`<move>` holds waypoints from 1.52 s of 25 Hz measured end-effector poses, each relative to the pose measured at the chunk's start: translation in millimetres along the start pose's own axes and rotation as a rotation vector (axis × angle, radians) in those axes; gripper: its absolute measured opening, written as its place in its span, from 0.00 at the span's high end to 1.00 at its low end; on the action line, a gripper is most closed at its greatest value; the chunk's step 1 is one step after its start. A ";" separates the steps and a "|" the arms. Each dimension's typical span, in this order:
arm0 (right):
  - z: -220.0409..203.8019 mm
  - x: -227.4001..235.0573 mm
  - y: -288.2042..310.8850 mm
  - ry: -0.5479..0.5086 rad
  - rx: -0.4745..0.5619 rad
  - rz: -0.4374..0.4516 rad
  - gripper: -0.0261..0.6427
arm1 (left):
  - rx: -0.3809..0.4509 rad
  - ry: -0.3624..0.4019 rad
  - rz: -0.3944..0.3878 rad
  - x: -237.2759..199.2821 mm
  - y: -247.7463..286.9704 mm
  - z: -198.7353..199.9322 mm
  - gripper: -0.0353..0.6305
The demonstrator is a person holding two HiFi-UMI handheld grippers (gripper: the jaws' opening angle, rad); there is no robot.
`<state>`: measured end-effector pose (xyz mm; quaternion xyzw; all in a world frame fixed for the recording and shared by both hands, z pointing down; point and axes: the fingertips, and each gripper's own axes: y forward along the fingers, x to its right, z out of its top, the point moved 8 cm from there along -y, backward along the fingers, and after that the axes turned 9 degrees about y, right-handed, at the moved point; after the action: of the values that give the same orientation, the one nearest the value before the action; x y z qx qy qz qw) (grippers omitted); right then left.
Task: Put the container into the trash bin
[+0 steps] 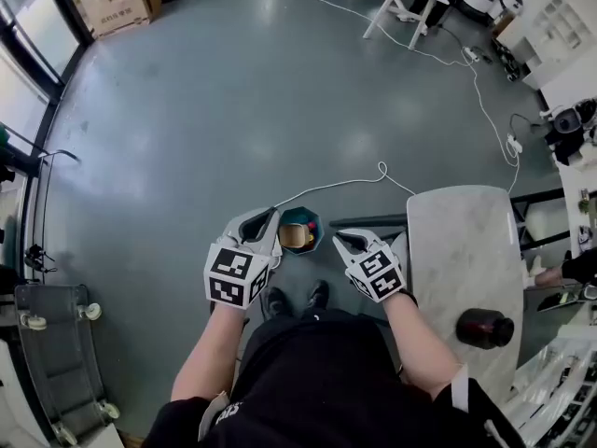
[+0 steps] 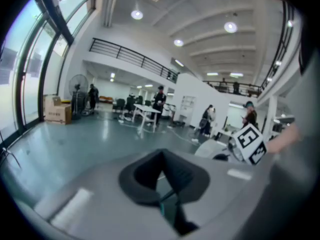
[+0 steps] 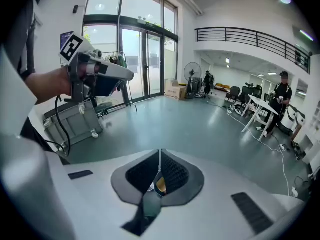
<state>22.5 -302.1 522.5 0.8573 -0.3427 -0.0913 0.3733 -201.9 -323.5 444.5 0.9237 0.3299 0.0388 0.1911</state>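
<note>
A teal trash bin (image 1: 314, 222) stands on the grey floor just past my feet. A yellow-brown container (image 1: 296, 237) lies inside it. Both grippers hang high above the floor, one on each side of the bin in the head view. My left gripper (image 1: 261, 220) (image 2: 161, 156) has its dark pads meeting and holds nothing. My right gripper (image 1: 347, 241) (image 3: 160, 158) also has its pads together and empty. Through the slit under the right pads, a bit of yellow (image 3: 160, 184) and teal shows far below.
A marble-topped table (image 1: 464, 241) stands at my right with a dark jar (image 1: 484, 329) on it. A white cable (image 1: 347, 183) runs across the floor beyond the bin. A grey cart (image 1: 54, 348) is at the left, a cardboard box (image 1: 118, 4) far back left.
</note>
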 end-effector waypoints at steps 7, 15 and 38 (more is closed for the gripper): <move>32.9 8.7 -39.7 0.034 0.104 0.016 0.95 | 0.030 -0.021 0.040 1.2 -10.9 24.2 0.94; 66.2 43.2 -76.9 0.074 0.259 0.019 0.97 | 0.049 -0.050 0.089 -3.7 -14.7 48.7 0.94; 83.7 71.1 -165.9 0.036 0.615 0.163 0.97 | 0.161 0.022 0.271 9.7 -26.6 102.5 0.94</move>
<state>127.3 -316.3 354.0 0.9012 -0.4149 0.0619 0.1087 -189.9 -332.1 339.1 0.9716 0.2064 0.0477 0.1056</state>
